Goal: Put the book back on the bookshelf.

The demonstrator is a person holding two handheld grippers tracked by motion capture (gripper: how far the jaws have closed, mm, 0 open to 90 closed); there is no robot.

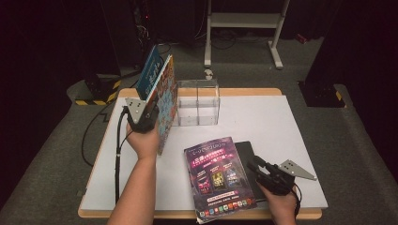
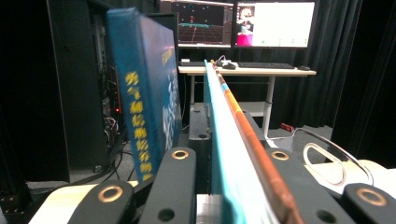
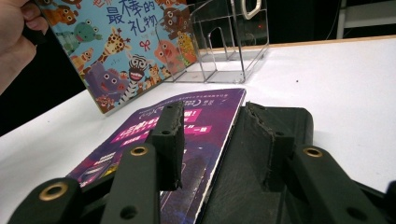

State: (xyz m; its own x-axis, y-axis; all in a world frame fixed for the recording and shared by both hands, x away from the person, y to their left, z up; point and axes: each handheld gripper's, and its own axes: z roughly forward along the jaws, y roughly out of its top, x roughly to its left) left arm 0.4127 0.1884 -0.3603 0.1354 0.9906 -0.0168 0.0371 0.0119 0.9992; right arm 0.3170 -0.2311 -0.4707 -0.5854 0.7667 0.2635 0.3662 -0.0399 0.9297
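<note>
The left gripper (image 1: 149, 108) pinches two upright books, a blue book (image 1: 149, 71) and a picture book (image 1: 167, 101), just left of the clear organizer (image 1: 198, 103), not yet slotted. The right gripper (image 1: 257, 165), jaws part-spread and gripping nothing, rests over the purple magazine (image 1: 220, 180) and black folder (image 1: 248, 154), both still to be filed.

Two hand-held grippers, black throughout: the left gripper (image 1: 141, 114) carries a grey three-cornered plate on top at 12 o'clock, a black cable trailing toward 6 o'clock. The right gripper (image 1: 257, 165) wears a matching plate at 3 o'clock. Brass-ringed screw holes dot both sets of jaw links; the right pads look rough-edged. Both forearms are sleeveless.
</note>
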